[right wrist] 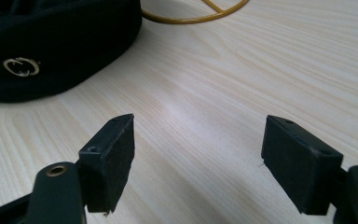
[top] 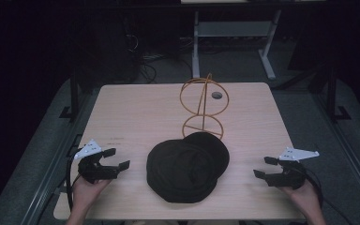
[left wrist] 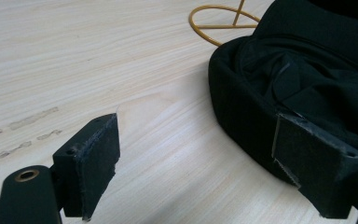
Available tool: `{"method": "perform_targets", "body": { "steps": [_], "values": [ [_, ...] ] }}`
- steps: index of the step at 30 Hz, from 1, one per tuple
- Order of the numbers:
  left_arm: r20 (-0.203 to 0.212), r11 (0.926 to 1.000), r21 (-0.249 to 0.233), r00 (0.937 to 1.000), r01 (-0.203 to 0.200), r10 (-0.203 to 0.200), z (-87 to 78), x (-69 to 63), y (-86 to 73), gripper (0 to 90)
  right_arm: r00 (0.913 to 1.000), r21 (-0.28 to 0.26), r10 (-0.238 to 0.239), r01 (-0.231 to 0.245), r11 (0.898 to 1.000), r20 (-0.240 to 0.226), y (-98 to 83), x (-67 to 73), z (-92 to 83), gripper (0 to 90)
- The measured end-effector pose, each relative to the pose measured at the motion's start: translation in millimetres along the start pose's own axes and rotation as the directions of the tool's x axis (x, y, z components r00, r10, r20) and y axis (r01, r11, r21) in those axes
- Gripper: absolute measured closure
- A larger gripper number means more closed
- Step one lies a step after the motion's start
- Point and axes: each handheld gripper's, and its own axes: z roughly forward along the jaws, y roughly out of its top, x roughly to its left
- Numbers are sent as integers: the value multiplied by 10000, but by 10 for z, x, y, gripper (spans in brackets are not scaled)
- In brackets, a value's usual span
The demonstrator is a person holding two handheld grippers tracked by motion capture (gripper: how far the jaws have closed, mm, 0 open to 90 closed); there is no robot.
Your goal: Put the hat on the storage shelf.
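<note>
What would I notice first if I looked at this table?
Probably the black hat lying in the middle near the front edge of the wooden table. Just behind it stands a golden wire stand made of rings. An open tool waits on each side: left tool, right tool.

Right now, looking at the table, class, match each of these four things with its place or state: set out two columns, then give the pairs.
1. black hat
2. gold wire stand
3. left gripper
4. right gripper

a. upright behind the hat
b. jaws open, at the table's right edge
c. lying at the table's middle front
d. jaws open, at the table's left edge

Pairs: 1-c, 2-a, 3-d, 4-b
</note>
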Motion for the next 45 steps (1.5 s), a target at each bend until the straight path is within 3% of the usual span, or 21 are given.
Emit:
{"method": "perform_targets", "body": {
  "steps": [7, 21, 28, 33, 34, 43, 44, 45],
  "values": [
    [230, 9999, -6, 9996, 147, -147, 5, 13, -13, 144, 9997, 77, -257, 257, 9996, 15, 22, 66, 0, 243],
    [101, 10000, -42, 9999, 27, -27, -27, 29, -10, 144, 9969, -79, -777, 776, 9970, -154, 178, 305, 22, 236],
    [-4, 10000, 7, 10000, 85, -85, -17, 42, -10, 144, 9933, -169, -873, 863, 9961, -754, 307, 463, 49, 207],
    [-51, 10000, 1, 10000, 82, -82, -30, 46, -16, 145, 9854, -293, -1249, 1223, 9921, -1157, 427, 606, 55, 191],
    [-51, 9999, 3, 9999, 111, -111, -30, 48, -18, 145, 9790, -372, -1508, 1470, 9884, -1370, 503, 671, 53, 179],
    [4, 9999, -32, 9999, 121, -121, -29, 46, -20, 145, 9528, -101, -2272, 2299, 9732, -2012, 838, 949, 155, 171],
    [4, 9999, -32, 9999, 121, -121, -29, 46, -20, 145, 9528, -101, -2272, 2299, 9732, -2012, 838, 949, 155, 171],
    [-5, 9999, -64, 9999, 131, -131, -34, 42, -21, 145, 9440, -64, -2477, 2524, 9676, -2179, 900, 1018, 193, 171]
  ]
}}
